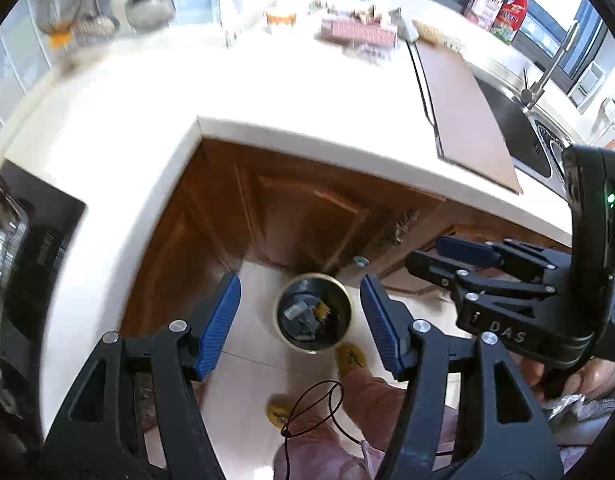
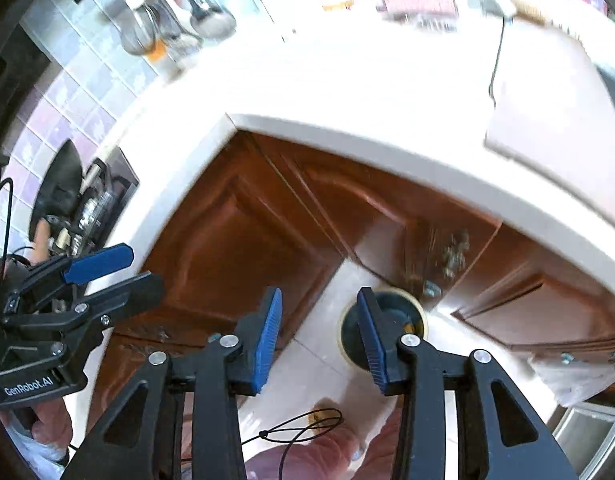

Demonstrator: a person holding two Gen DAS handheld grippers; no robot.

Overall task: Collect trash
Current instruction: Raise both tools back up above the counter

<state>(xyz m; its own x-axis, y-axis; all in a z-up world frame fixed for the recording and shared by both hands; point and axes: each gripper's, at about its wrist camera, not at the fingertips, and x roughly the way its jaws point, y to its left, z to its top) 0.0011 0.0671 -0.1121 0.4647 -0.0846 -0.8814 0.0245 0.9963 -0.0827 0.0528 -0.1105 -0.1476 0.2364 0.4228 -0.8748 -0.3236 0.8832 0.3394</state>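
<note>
A round trash bin (image 1: 313, 312), lined in black and holding scraps of grey and yellow waste, stands on the pale tiled floor (image 1: 243, 392) in the inner corner of the brown cabinets (image 1: 307, 208), below the white L-shaped counter (image 1: 267, 92). Above it, the left gripper (image 1: 299, 314) hangs with jaws apart and nothing between them. The right gripper (image 2: 319, 334), likewise spread and empty, frames the bin's rim. A person's yellow slippers (image 1: 351, 356) show just beside the bin.

The right gripper (image 2: 317, 336), jaws apart and empty, hangs above a floor-standing trash bin (image 2: 403, 314) beside wooden cabinets (image 2: 243, 232).
</note>
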